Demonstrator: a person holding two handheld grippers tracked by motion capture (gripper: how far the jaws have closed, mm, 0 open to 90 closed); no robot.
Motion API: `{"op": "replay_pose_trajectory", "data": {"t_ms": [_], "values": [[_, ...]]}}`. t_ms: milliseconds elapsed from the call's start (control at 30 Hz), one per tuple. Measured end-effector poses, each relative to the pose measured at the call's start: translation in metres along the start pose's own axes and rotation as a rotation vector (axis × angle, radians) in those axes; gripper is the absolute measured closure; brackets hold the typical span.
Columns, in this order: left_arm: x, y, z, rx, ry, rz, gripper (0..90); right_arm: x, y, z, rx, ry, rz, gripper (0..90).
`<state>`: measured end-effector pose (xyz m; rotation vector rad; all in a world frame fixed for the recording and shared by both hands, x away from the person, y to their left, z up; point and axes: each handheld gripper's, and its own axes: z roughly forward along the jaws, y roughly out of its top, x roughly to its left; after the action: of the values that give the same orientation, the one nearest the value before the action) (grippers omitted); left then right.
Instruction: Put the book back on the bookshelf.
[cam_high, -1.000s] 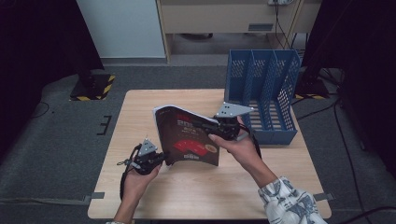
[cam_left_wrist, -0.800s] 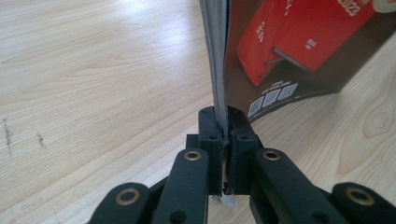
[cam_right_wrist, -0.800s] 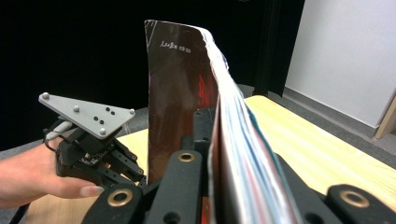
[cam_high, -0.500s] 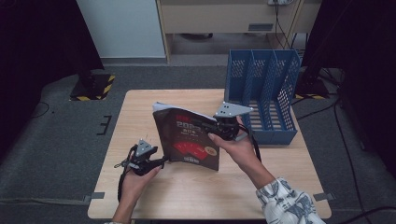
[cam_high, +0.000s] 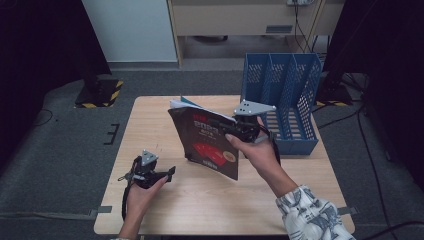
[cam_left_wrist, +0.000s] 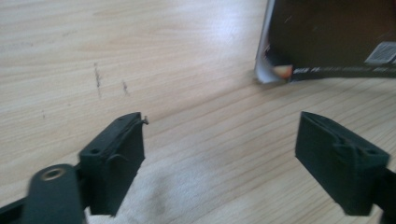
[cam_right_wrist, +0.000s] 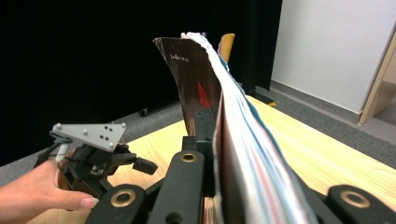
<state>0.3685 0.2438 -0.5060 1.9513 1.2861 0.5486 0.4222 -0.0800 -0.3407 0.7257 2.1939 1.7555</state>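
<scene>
A dark-covered book (cam_high: 207, 142) with red print stands tilted on the wooden table (cam_high: 155, 120), its lower edge on the tabletop. My right gripper (cam_high: 245, 131) is shut on its right edge. In the right gripper view the black jaws (cam_right_wrist: 212, 140) clamp the curved pages of the book (cam_right_wrist: 233, 107). My left gripper (cam_high: 170, 172) sits low to the left of the book, apart from it. Its jaws have just been opening and stand wide with nothing between them (cam_left_wrist: 219, 126). The book's lower corner (cam_left_wrist: 327, 42) lies beyond them.
A blue slotted file rack (cam_high: 282, 95) stands at the table's far right, just behind the right gripper. Bare tabletop (cam_left_wrist: 140, 56) stretches in front of the left gripper. Dark floor surrounds the table, with a black-and-yellow striped base (cam_high: 100, 92) at the far left.
The left gripper has let go of the book's lower edge, opened, and drawn back to the left. The right gripper has kept its hold and the book stands more upright.
</scene>
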Motion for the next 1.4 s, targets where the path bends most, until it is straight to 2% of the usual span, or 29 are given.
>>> {"op": "replay_pose_trajectory", "data": {"t_ms": [67, 167, 367, 733, 1067, 1400], "values": [[0.002, -0.002, 0.001, 0.014, 0.017, -0.001, 7.1, -0.001, 0.003, 0.000, 0.003, -0.006, 0.003, 87.0], [0.005, -0.005, 0.002, 0.031, 0.035, 0.002, 5.8, -0.001, 0.009, 0.000, 0.010, -0.017, -0.004, 87.0], [0.009, -0.010, 0.008, 0.077, 0.069, -0.007, 5.2, -0.001, 0.026, -0.002, 0.006, -0.034, -0.015, 87.0], [0.011, -0.016, 0.012, 0.111, 0.108, -0.006, 3.9, -0.010, 0.054, -0.009, 0.009, -0.079, 0.000, 87.0], [0.012, -0.019, 0.015, 0.135, 0.119, -0.008, 3.9, -0.017, 0.070, -0.013, 0.008, -0.094, 0.013, 86.9], [0.013, -0.022, 0.017, 0.122, 0.101, -0.034, 2.5, -0.018, 0.086, -0.019, 0.005, -0.108, 0.001, 87.0]]}}
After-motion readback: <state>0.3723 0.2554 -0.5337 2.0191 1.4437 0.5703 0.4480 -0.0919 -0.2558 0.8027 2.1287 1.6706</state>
